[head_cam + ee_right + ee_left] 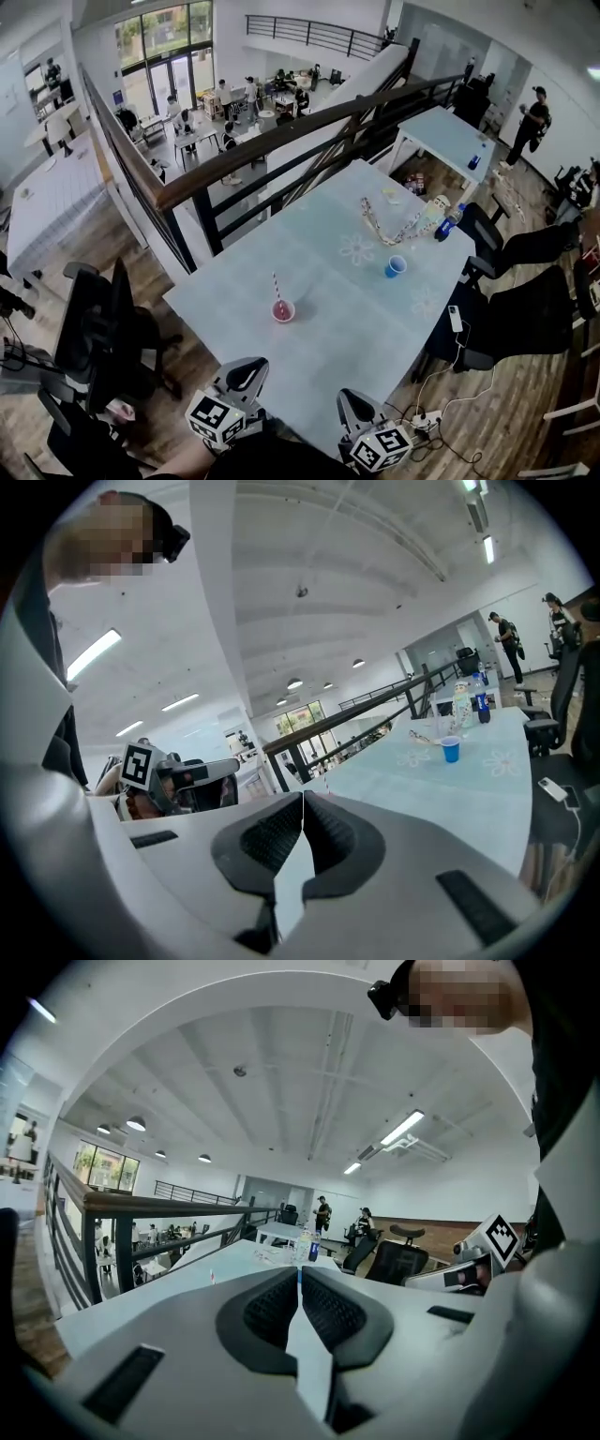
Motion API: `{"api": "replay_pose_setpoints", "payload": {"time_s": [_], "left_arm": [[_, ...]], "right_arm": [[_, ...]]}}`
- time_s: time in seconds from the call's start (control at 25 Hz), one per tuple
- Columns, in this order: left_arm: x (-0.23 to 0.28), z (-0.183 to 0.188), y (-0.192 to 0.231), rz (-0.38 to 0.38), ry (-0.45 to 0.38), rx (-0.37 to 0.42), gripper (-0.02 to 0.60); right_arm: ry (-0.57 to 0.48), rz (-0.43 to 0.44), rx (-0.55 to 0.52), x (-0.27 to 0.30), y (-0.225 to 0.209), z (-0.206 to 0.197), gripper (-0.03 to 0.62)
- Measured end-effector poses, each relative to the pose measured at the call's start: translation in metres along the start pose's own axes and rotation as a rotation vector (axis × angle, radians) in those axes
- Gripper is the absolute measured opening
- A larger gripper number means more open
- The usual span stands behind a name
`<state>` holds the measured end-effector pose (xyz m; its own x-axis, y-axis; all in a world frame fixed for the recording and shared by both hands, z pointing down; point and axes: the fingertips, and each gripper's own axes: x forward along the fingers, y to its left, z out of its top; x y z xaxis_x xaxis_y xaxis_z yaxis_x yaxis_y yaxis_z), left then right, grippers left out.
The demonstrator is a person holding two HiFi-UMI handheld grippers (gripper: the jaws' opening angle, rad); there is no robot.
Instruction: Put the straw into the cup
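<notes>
Wide bare tabletop, few obstacles

The table (337, 337) lies bare from its near edge to the red cup (283, 311) and its upright straw (277, 286). The blue cup (395, 267) stands well to the right, and bottles (441, 216) crowd the far end.

Left tongs (249, 364) and right tongs (350, 397) are the same build: pale grey moulded shell, rounded nose. Each carries a white block with black square markers on its faces: left cube (217, 419), right cube (380, 449). Close up: black ribbed pads (274, 1309) set in a dark recess, dark rectangular slots (122, 1384) in the shell on either side. Person wears a dark top (272, 461) and a black camera (382, 996) on the head.
</notes>
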<state>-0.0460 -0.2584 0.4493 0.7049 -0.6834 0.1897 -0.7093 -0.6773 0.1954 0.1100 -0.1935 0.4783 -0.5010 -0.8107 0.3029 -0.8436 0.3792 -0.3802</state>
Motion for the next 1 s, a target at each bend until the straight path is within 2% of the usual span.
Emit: {"api": "replay_pose_setpoints", "payload": {"time_s": [0.2,0.52,1.0], "left_arm": [[-0.013,0.003,-0.031,0.025,-0.009,0.007,0.028],[-0.011,0.005,-0.093,-0.014,-0.011,0.052,0.028],[-0.005,0.003,-0.131,-0.035,-0.01,0.062,0.028]], "right_arm": [[-0.033,0.035,-0.103,-0.018,0.011,0.006,0.029],[-0.115,0.073,-0.155,-0.054,0.012,0.021,0.029],[-0.14,0.11,-0.213,-0.076,0.009,0.027,0.029]]}}
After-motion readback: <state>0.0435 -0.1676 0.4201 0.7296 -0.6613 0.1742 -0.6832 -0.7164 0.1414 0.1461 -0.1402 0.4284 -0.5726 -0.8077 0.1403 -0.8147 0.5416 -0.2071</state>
